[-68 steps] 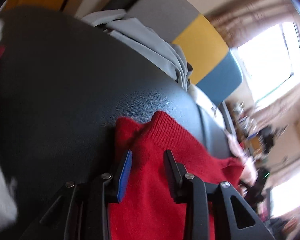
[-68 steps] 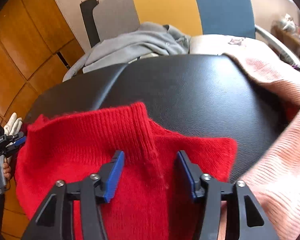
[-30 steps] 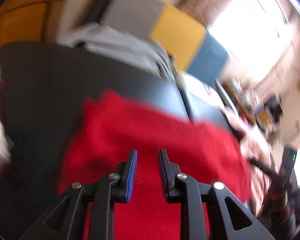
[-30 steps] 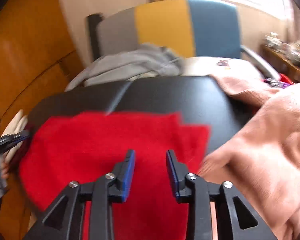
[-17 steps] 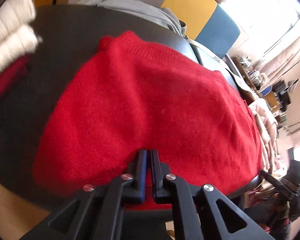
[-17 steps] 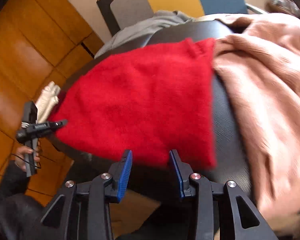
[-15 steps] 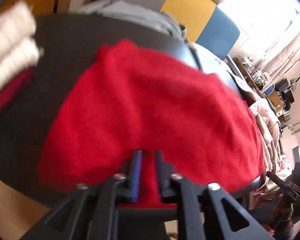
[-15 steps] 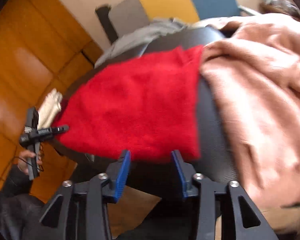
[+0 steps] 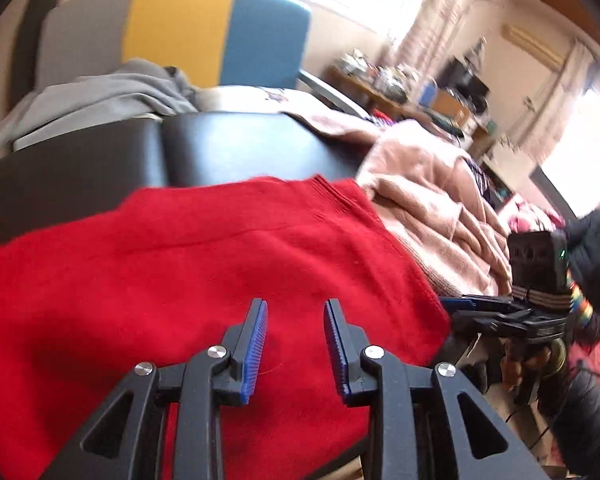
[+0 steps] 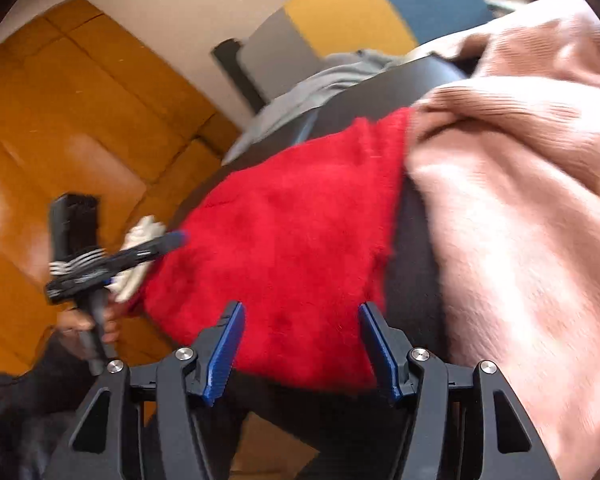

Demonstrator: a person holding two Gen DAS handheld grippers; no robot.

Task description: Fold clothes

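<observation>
A red sweater (image 9: 228, 264) lies flat on the black table (image 9: 236, 144), its near edge hanging over the front. My left gripper (image 9: 296, 340) hovers over its near part, jaws opening and nothing pinched between the pads. My right gripper (image 10: 304, 344) is at the sweater's (image 10: 292, 232) near right corner, jaws opening wide, with the cloth's edge lying between the fingers and apart from the pads. The right gripper (image 9: 456, 304) shows in the left wrist view beside the sweater's right edge. The left gripper (image 10: 174, 237) shows at the sweater's left edge.
A pink sweater (image 10: 520, 200) is heaped on the table right of the red one. A grey garment (image 9: 100, 92) lies behind on a grey, yellow and blue chair (image 9: 220, 28). Folded white cloth (image 10: 140, 240) sits at the left. Orange wooden panels (image 10: 80, 120) stand beyond.
The left gripper, nearly shut at the sweater's near edge, has let go, opened and swung right along the edge. The right jaws have spread wider and dropped toward the near right corner.
</observation>
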